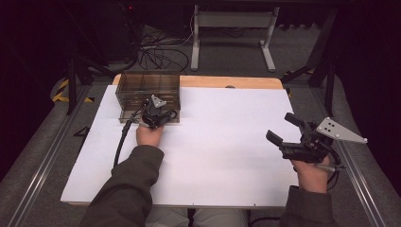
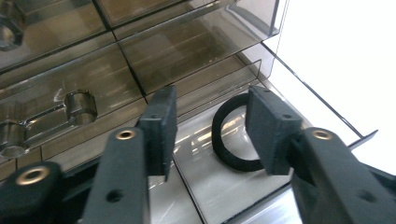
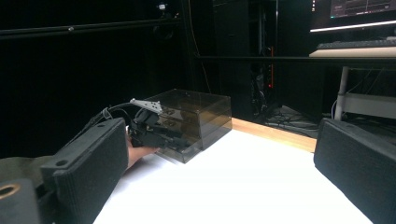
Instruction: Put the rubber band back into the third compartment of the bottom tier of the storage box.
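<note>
At the front of the smoked drawer box [image 1: 148,90], left gripper [image 2: 208,130] has its 2 jaws spread wide, holding nothing. Black elastic ring [image 2: 229,135] lies flat in the pulled-out bottom drawer [image 2: 261,186], just ahead of the fingers: its right side tucks behind the right pad [image 2: 271,128], its left arc sits in the gap between the pads, clear of the left one. Cannot tell if the right pad touches it. Closed drawers stack beyond the fingertips. Right gripper [image 1: 283,128] is well apart, held above the white table [image 1: 227,142] near its right edge, jaws wide, nothing between the fingers [image 3: 88,158], aimed toward the box
</note>
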